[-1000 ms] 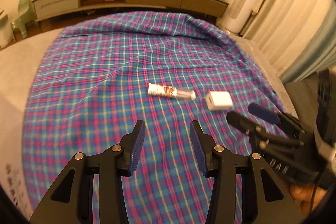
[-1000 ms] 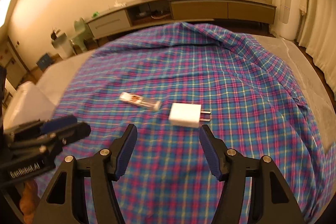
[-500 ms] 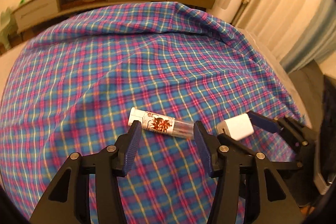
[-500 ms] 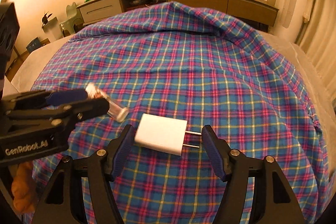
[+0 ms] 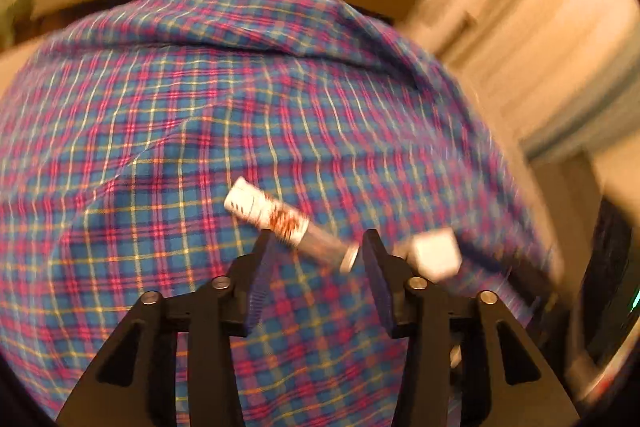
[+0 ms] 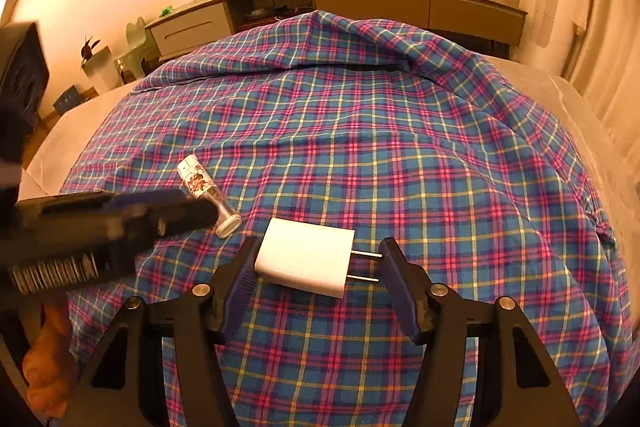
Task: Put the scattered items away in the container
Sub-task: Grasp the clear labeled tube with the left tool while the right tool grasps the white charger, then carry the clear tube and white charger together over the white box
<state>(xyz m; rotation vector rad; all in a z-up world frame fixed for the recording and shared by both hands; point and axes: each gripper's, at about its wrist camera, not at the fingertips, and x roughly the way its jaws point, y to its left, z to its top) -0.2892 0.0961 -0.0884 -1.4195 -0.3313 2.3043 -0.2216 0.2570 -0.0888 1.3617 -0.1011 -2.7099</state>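
On the left, the left gripper [image 5: 316,247] has its jaws closing around the small labelled tube [image 5: 286,221] lying on the plaid cloth [image 6: 400,147], pads not yet pressing. To its right, the right gripper [image 6: 316,259] has its jaws closing around the white plug [image 6: 306,257]. Both pickups look underway; next comes a firm squeeze, then a lift. No container shows.

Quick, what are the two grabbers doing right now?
Left gripper: closing around the small tube, not gripping yet.
Right gripper: closing around the white charger plug, not pressing it.
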